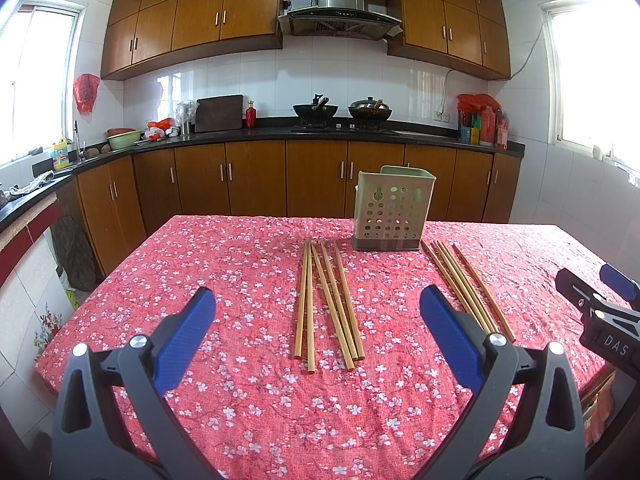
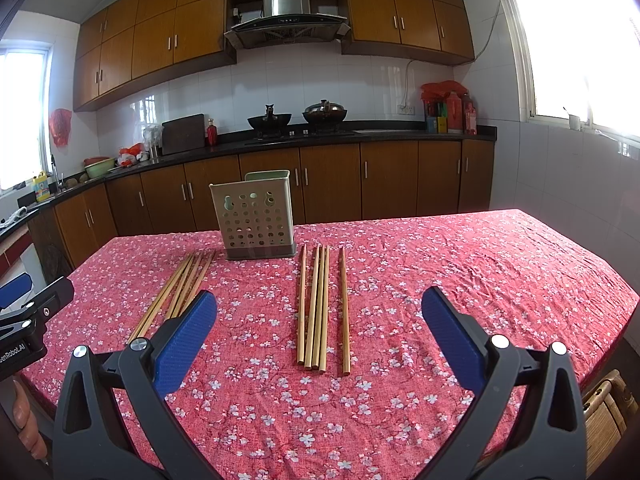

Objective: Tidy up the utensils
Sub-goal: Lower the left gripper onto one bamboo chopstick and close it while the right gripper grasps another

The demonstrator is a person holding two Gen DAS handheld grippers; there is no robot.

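Bench [image 1: 224, 264] under red floral cloth; green perforated holder [image 1: 394, 208] upright at the far middle, open top up, so ready to take sticks dropped in end first.

Two bundles of chopsticks flat on the cloth, either side of the holder and just short of it. Left bundle [image 1: 328, 300] slightly fanned, far ends close together, near ends spread. Right bundle [image 2: 318, 308] nearly parallel, one stick [image 2: 344, 312] lying a little apart on its right. Long axes toward the holder, likely laid one bundle per tool.

Left gripper [image 1: 316, 336] hangs above the near ends of the left bundle, jaws spread wide, nothing between them. Right gripper [image 2: 320, 336] likewise over its own bundle, jaws wide, empty. Each centred on its bundle, presumably to close across the sticks.

Count per bundle about five; overlap makes that uncertain.

No stick seen in the holder; sorting judged not yet begun.
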